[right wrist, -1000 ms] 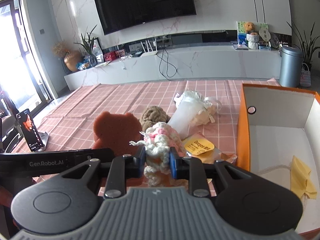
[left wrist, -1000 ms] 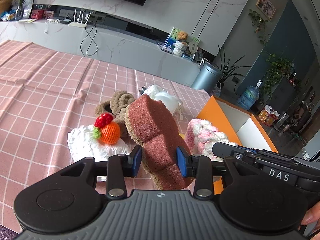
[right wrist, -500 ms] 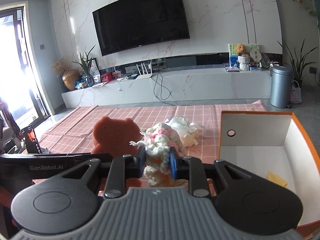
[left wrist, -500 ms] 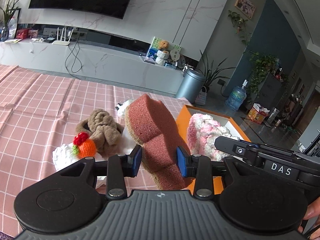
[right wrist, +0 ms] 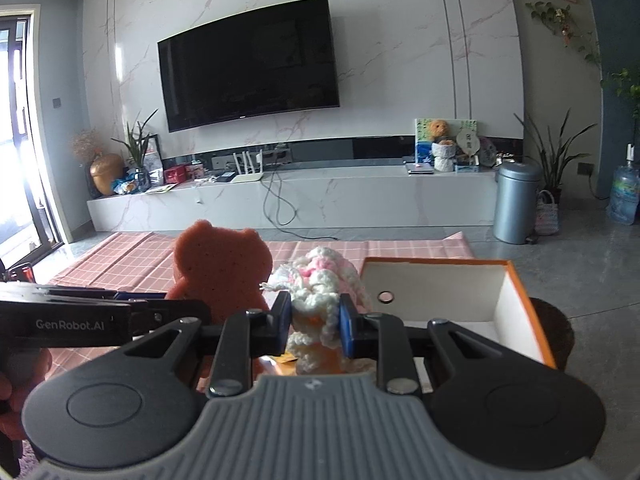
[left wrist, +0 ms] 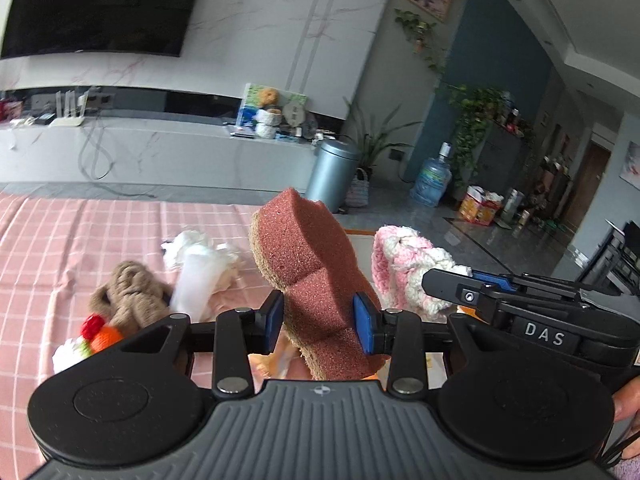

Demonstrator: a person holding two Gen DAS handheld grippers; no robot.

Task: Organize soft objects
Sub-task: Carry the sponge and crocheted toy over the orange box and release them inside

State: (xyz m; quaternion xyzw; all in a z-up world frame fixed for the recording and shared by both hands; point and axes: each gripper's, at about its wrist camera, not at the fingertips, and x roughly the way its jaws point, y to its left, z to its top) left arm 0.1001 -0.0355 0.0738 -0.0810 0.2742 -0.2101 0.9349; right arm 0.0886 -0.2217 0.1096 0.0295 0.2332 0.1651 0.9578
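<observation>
The left tongs (left wrist: 318, 322), marked "GenRobot.AI", clamp a bear-shaped sponge (left wrist: 310, 276); the right tongs (right wrist: 314, 326), marked "DAS", pinch a pink-and-white crochet piece (right wrist: 320, 300). Just beyond the crochet stands the orange box (right wrist: 532, 320); left of it, a brown knitted toy (left wrist: 130, 294) lies on the worktop (left wrist: 60, 240).

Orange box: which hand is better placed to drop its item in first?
Right, probably. The right gripper, shut on the crocheted piece, sits just beside the orange box; the left gripper holds the bear sponge farther away.
</observation>
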